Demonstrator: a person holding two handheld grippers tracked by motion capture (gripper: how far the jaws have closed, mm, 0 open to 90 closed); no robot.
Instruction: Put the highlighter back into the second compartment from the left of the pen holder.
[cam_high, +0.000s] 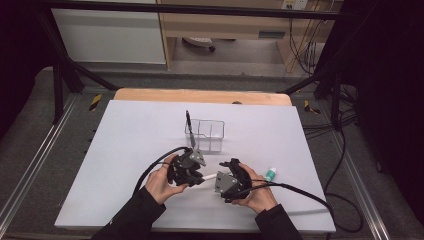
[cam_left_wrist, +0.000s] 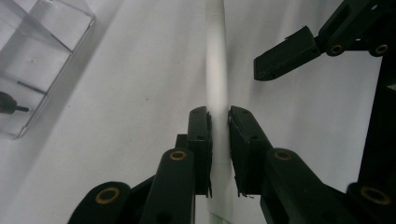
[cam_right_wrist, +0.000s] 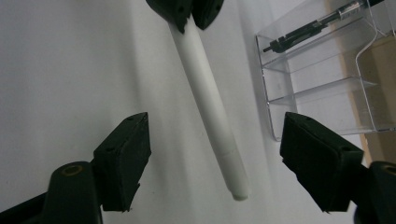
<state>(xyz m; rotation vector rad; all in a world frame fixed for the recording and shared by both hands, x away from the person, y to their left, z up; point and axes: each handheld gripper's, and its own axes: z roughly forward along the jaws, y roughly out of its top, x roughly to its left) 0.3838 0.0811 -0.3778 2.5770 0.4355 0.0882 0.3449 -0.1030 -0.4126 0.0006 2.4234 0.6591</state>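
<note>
The slim white plastic marker barrel (cam_right_wrist: 210, 102) is hanging above the white tabletop (cam_high: 125, 150), pinched at one end by the left gripper (cam_left_wrist: 218, 116). Its free end is pointing between the right gripper (cam_right_wrist: 215, 161)'s spread jaws, untouched. The clear acrylic organiser (cam_high: 206, 134) is standing just beyond, with open table all around.

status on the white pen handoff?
Left gripper shut on white pen. Right gripper open, jaws either side of its free end, not touching. Clear organizer behind, not in the way.
</note>
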